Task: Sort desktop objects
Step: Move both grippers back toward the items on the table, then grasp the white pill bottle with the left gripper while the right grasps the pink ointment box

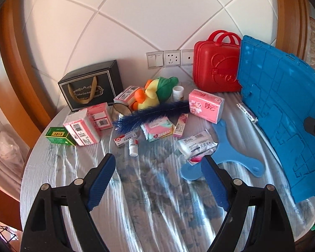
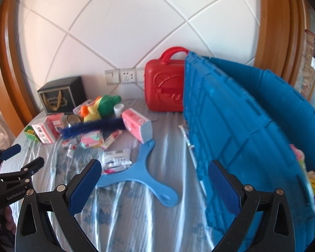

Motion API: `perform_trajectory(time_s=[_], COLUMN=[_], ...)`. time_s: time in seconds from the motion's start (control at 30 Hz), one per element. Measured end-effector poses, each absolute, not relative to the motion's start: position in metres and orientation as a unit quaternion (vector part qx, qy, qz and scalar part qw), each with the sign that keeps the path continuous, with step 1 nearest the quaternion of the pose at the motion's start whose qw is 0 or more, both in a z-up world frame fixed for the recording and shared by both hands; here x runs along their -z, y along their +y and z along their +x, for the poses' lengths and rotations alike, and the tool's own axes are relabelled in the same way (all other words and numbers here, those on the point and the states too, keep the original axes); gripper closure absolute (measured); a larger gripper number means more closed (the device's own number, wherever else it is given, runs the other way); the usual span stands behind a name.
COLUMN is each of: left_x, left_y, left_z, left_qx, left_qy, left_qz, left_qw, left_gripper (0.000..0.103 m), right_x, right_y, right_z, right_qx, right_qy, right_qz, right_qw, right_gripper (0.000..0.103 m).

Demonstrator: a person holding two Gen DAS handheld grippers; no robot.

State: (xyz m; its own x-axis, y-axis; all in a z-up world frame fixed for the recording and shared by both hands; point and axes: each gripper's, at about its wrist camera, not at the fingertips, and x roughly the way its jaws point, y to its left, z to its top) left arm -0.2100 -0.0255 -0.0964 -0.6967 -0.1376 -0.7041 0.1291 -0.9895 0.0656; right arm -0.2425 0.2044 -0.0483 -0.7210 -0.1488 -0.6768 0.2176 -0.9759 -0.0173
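Brush [image 1: 153, 113] before plush toy [image 1: 157, 90]

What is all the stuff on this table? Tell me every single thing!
Red plastic suitcase: one, red, back against the wall.
Big blue plastic crate: one, blue, right side.
Black cardboard gift box with gold handles: one, black, back left.
Plush duck toy: one, yellow, green, orange, middle back.
Fluffy dark blue brush: one, blue, before the duck.
Pink tissue pack: one, pink, right of the brush.
Small green box: one, green, far left.
Flat light blue three-armed plastic piece: one, front right.
Small pink and white boxes: several, around the brush.
Left gripper: open.
Right gripper: open.
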Motion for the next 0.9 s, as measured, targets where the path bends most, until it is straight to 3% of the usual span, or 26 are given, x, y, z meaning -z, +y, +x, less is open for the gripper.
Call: perform_trajectory(time_s=[0.9], left_x=[0.248], left_y=[-0.149], left_z=[-0.353], left_qx=[0.86], left_qy=[0.051], left_qz=[0.496], left_qw=[0.111], left_gripper=[0.019], right_x=[0.209], right_y=[0.09], right_z=[-0.42], right_qx=[0.848], right_qy=[0.077], right_qz=[0.504], right_qw=[0.143], right_gripper=[0.0])
